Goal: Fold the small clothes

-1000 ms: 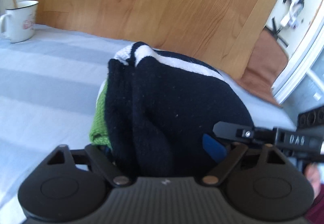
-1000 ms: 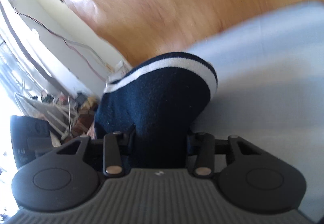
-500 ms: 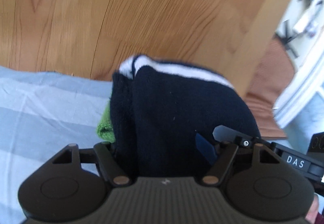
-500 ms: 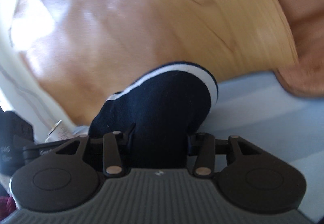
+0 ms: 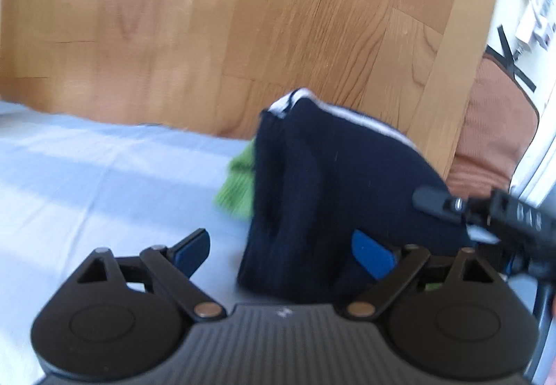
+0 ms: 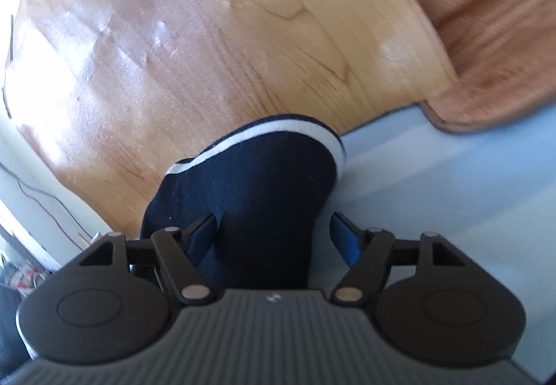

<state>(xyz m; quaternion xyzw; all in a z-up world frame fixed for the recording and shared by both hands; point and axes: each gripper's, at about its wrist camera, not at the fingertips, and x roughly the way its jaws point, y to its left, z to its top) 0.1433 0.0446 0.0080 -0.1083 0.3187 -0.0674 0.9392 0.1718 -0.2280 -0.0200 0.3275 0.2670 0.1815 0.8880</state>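
Left wrist view had the left tool (image 5: 281, 253) with its jaws spread wide, and they'd just been opening up; the left blue pad (image 5: 193, 251) sat clear over the pale blue striped sheet (image 5: 87, 183), nothing touching it, while the right blue pad (image 5: 371, 254) was right up against the dark navy knit bundle (image 5: 333, 197), so the bundle sat off to the right side of the gap, not pinched. The bundle had a white stripe (image 5: 351, 113) along its top edge and a bit of green knit (image 5: 239, 183) poking out on its left side. It was sitting on the sheet close to the far edge, right where the sheet met the wooden floor (image 5: 243, 23). The tip of the right tool (image 5: 451, 206) came in from the right and reached the bundle's right side. Right wrist view was a bit blurry, but the right tool (image 6: 274, 232) had its jaws apart too, and those had just been opening as well; the same navy bundle (image 6: 257, 190) was between the blue pads, with a visible gap on the right pad's side, so it looked let go rather than squeezed. White stripe (image 6: 278, 133) curved over the top there. A brownish-orange ribbed fabric thing (image 6: 493, 23) lay past the sheet's far right corner.
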